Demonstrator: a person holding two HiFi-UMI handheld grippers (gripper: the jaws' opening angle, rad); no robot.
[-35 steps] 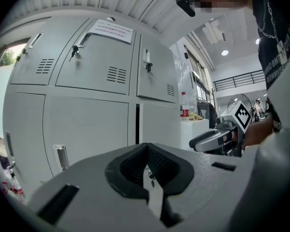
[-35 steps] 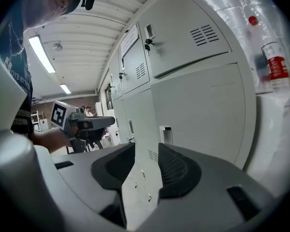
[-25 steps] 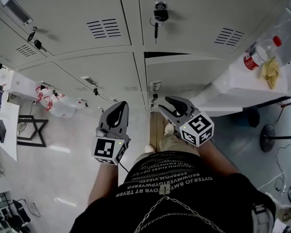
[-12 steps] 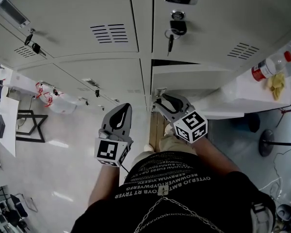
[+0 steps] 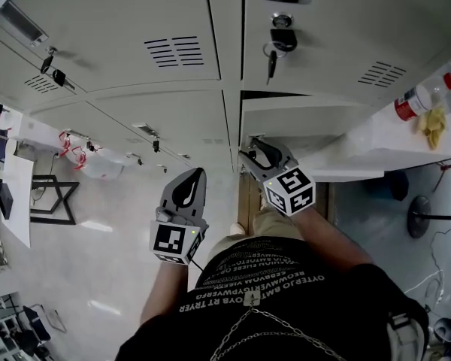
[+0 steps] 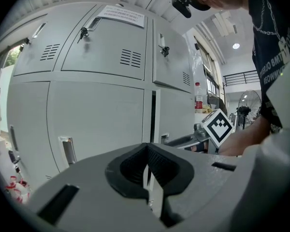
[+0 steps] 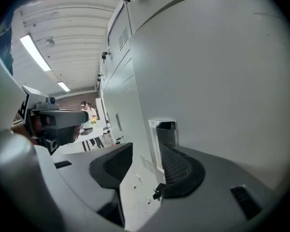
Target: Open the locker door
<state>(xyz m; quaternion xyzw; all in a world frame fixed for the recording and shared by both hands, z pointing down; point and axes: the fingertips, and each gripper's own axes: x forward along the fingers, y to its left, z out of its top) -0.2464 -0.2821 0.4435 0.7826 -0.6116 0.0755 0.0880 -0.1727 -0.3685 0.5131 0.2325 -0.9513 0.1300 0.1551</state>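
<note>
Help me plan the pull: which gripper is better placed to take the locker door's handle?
Right. The right gripper sits at the recessed handle of the ajar locker door, jaws open and just widened, nothing clamped between them. The left gripper hangs shut, back from the lockers.

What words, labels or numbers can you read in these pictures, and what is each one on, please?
"OYTERJO": seemingly the start of one row of print on the person's black shirt; other rows too garbled to read.
Paper notice on an upper locker door: printed lines, too small to read.
Red bottle label: too small to read.
</note>
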